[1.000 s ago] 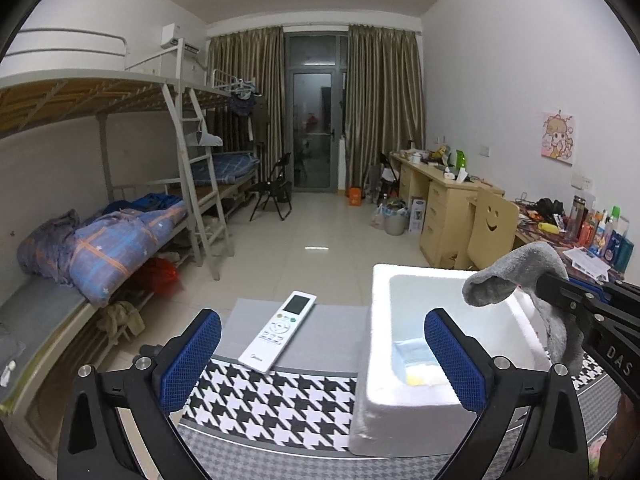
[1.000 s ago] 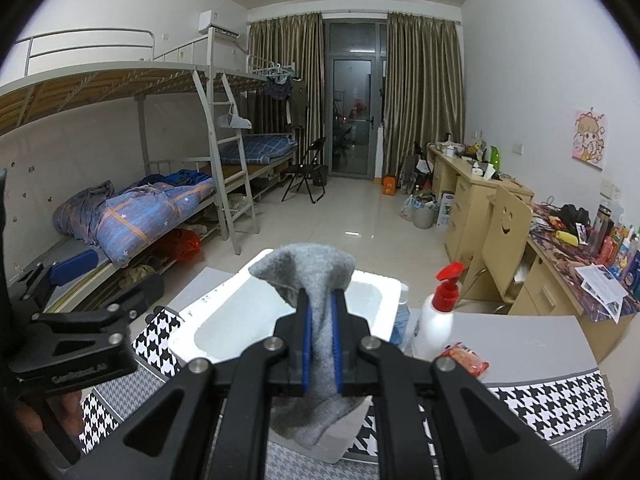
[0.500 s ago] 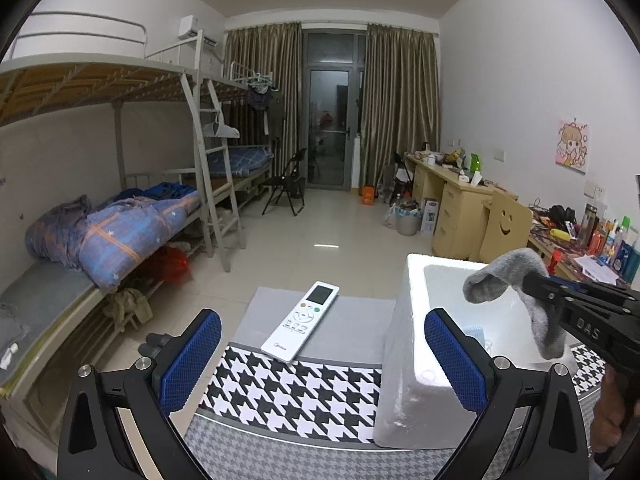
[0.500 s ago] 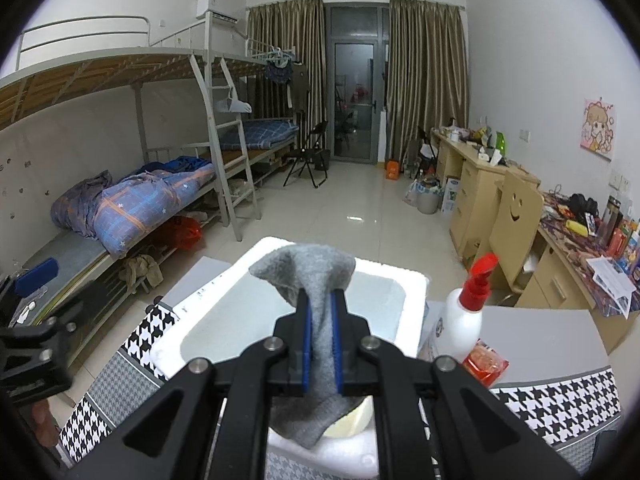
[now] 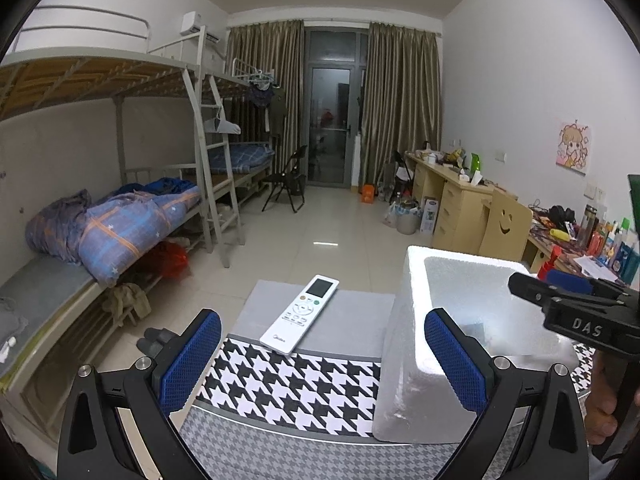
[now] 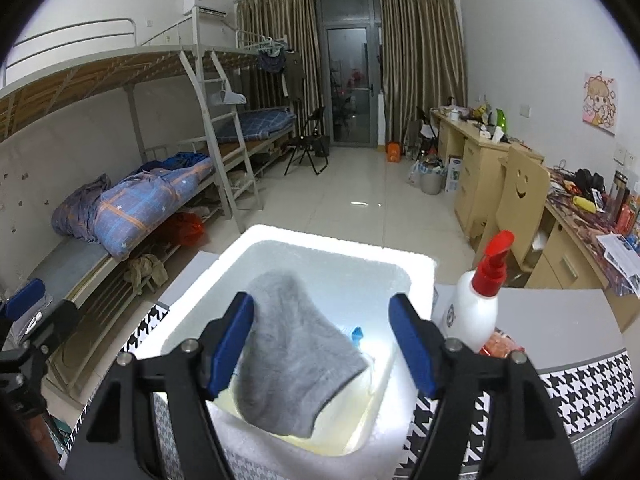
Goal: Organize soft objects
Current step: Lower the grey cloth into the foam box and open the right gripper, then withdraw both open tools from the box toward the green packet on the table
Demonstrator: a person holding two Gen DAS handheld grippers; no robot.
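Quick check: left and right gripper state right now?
Left gripper: open, holding nothing.
Right gripper: open; the gray sock sits over the foam box, unclamped.

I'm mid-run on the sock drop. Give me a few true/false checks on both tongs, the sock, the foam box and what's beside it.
1. The right tongs are clamped on the grey sock. False: they are open, and the sock is over the box opening, against the left finger.
2. The left tongs are open and hold nothing. True.
3. The remote control lies inside the white foam box. False: it lies on the table, left of the box.
4. A white spray bottle with a red nozzle stands right of the box. True.
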